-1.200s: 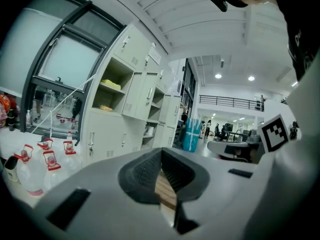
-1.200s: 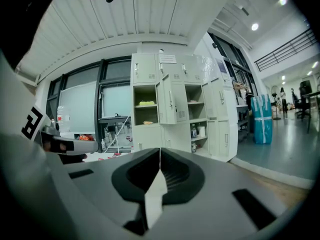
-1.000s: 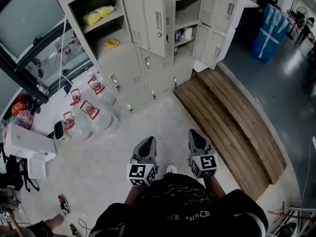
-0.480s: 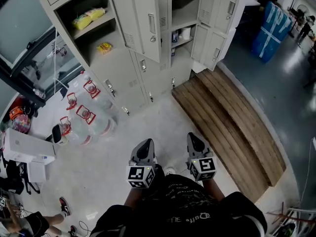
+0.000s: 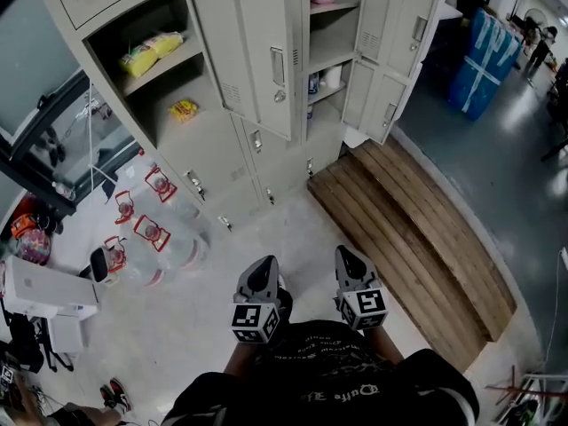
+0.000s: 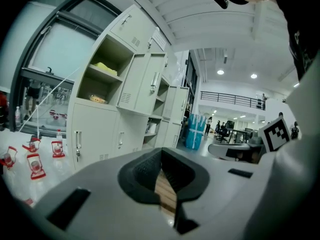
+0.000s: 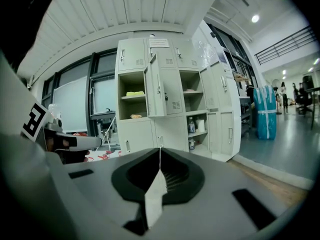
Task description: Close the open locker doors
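L tool (image 5: 263,270) and R tool (image 5: 347,257) both have jaws pressed together w/ nothing btwn them; each tool's own view shows only background through the slit under the closed tips. They're held side by side, low in front of the person (image 5: 324,380), aimed roughly level at the lockers (image 5: 213,162).

Change vs a sec ago: the locker bank sits nearer and bigger in the head view, and both tools have gone fwd w/ the body. No jaw change. So this reads as the approach. No contact yet, and the tools are well apart from any door.

Doors to shut, from the tools:
- wide door (image 5: 253,56), ahead of and above the L tool, swung out; the open compartment (image 5: 169,82) to its left holds yellow packets (image 5: 153,50).
- upper door (image 5: 404,11) and lower door (image 5: 377,96), ahead-right of and above the R tool, both standing open beside bottles (image 5: 313,83) and a paper roll (image 5: 334,76).

Bottom-row doors straight ahead look closed already.

Water jugs (image 5: 155,238) sit on the floor (image 5: 266,229) ahead-left of the L tool. Wooden platform (image 5: 417,229) lies ahead-right of the R tool, running up to the right-hand doors.

Judgement: task barely begun, all three doors open. Closed tips should do for pushing a panel, and the wide door seems nearest. Watch footing by the jugs & the platform edge.
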Demonstrator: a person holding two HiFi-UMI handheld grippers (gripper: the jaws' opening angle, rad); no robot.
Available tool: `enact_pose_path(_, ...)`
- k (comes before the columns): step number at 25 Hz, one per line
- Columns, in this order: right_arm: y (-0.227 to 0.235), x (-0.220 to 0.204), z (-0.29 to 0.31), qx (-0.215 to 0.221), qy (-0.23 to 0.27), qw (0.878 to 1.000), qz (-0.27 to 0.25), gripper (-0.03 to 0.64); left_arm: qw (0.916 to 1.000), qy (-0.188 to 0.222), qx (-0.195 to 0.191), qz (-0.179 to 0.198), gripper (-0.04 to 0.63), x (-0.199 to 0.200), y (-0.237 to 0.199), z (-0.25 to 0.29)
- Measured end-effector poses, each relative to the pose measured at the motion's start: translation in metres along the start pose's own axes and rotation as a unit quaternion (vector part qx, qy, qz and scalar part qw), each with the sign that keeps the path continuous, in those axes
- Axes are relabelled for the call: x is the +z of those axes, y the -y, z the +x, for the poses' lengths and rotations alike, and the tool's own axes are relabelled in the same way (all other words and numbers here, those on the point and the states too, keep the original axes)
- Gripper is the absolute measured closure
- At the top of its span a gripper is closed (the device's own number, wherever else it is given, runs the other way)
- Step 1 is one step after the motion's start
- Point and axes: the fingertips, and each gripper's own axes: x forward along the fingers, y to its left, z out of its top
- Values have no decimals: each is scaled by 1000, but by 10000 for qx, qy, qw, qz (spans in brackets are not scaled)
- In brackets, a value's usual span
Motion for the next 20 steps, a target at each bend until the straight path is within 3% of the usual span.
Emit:
enact_pose_path(5,7,32,54,-128,305,9985,436,611,9998,119,-123,57,588,29,-43,52)
enact_pose_path(20,8,76,167,-487,509,9965,452,609,9978,82,-628,217,588,76,-130,147)
